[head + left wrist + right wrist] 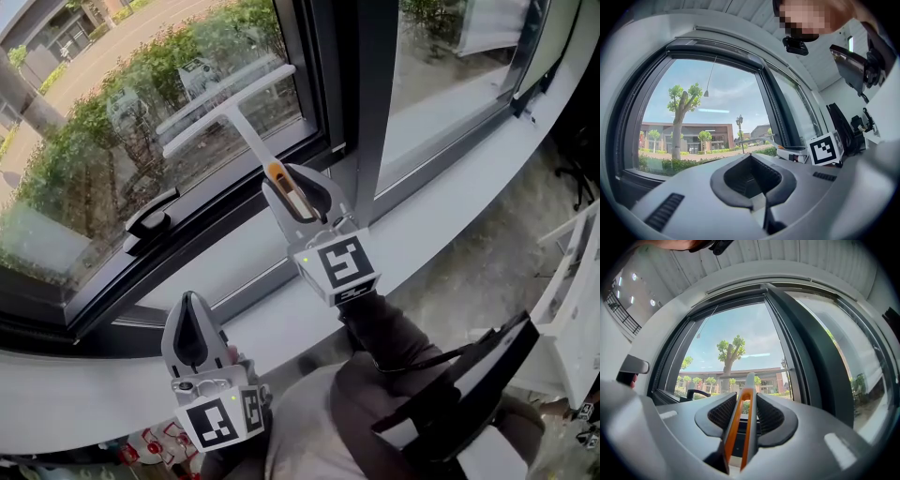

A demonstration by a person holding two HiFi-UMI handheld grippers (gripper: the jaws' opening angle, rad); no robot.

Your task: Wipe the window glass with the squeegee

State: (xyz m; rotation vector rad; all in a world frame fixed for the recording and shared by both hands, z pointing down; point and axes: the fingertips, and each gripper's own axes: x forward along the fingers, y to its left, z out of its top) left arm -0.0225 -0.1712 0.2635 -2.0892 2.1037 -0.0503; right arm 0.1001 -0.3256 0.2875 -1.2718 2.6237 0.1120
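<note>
A white squeegee point(230, 117) with an orange-edged handle point(743, 413) rests its T-shaped blade point(223, 110) against the window glass point(122, 141), low on the left pane. My right gripper point(292, 194) is shut on the handle, just above the sill. My left gripper point(190, 339) hangs lower left, below the sill, with its jaws shut on nothing; in its own view my left gripper point(754, 176) points at the window, and the right gripper's marker cube point(826, 148) shows to its right.
A black window handle point(150, 218) sits on the lower frame, left of the squeegee. A dark vertical mullion point(375, 84) divides the panes. The white sill point(450, 187) runs diagonally. A person's sleeve point(394, 337) and white furniture point(577, 309) are at the right.
</note>
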